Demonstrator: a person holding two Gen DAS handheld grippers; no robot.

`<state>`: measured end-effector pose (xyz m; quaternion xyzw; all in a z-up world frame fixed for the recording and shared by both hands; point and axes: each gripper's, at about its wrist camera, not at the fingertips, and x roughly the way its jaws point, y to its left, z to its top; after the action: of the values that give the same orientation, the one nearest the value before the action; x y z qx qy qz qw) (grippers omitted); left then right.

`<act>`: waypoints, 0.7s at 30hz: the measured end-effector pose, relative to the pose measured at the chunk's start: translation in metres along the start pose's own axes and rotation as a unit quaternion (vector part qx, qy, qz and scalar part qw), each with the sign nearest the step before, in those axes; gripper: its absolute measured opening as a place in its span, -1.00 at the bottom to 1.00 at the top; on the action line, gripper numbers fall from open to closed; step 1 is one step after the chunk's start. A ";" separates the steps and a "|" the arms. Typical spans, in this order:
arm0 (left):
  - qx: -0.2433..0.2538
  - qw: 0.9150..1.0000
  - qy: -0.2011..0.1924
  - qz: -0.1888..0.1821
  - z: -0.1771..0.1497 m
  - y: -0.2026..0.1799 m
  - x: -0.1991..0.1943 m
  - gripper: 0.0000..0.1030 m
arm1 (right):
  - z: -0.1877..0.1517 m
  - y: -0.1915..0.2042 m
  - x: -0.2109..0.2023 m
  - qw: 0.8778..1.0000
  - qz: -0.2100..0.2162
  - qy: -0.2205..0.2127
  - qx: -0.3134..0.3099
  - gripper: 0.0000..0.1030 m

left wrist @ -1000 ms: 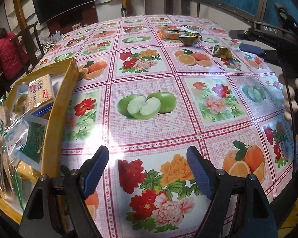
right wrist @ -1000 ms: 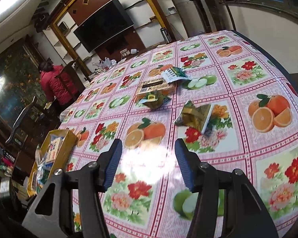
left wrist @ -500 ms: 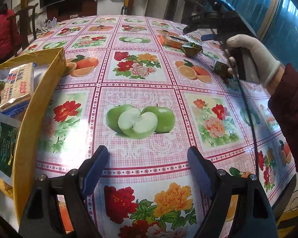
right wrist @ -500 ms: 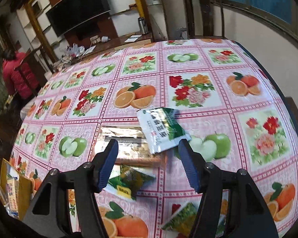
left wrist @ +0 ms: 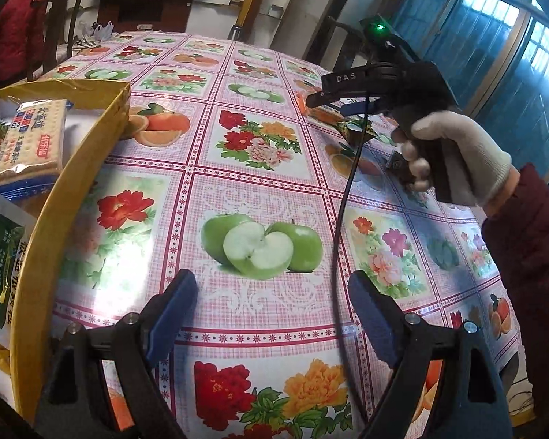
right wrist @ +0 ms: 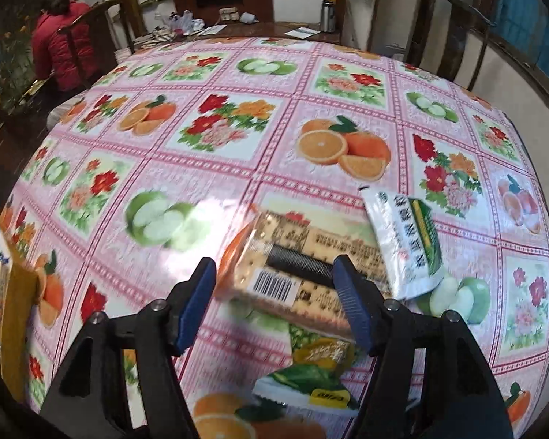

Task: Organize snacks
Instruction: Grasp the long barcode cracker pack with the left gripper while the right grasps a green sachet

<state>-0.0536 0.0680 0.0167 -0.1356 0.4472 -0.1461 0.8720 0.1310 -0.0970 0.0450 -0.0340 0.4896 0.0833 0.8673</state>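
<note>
**Hidden, cropped and blurred items at the table**

In the left wrist view, the yellow box [left wrist: 73,168] is cut by the left frame edge, so its contents show only partly: the cracker pack [left wrist: 29,139] lies whole, the green-printed pouch [left wrist: 0,267] beneath it is cropped. The gloved hand [left wrist: 454,153] and the right gripper [left wrist: 324,97] it holds cover the snacks near the table's far right edge; only scraps of wrapper show. In the right wrist view, the cracker pack [right wrist: 303,274] between the opening jaws is motion-blurred and its print unreadable. The green snack packet [right wrist: 307,384] below it is partly hidden by the gripper frame. The seated person [right wrist: 60,44] faces away.
</note>
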 end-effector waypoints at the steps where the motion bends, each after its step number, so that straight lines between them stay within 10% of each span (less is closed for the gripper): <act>1: -0.002 1.000 0.000 -0.003 0.000 0.001 0.000 0.66 | -0.009 0.005 -0.006 1.000 0.016 0.008 -0.008 0.31; 4: -0.009 1.000 -0.001 -0.010 0.000 0.004 -0.001 0.65 | -0.042 0.020 -0.008 0.989 0.117 0.089 -0.005 0.29; 12: -0.017 1.000 -0.001 -0.016 0.001 0.007 -0.001 0.66 | -0.053 -0.018 -0.081 0.990 0.015 -0.119 0.078 0.49; 21: -0.055 0.997 -0.007 -0.052 0.005 0.019 -0.001 0.66 | -0.002 -0.053 -0.013 0.965 0.108 -0.118 0.208 0.50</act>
<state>-0.0474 0.0868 0.0136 -0.2073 0.4405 -0.1659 0.8576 0.1328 -0.1512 0.0538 0.2099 0.3908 0.0759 0.8930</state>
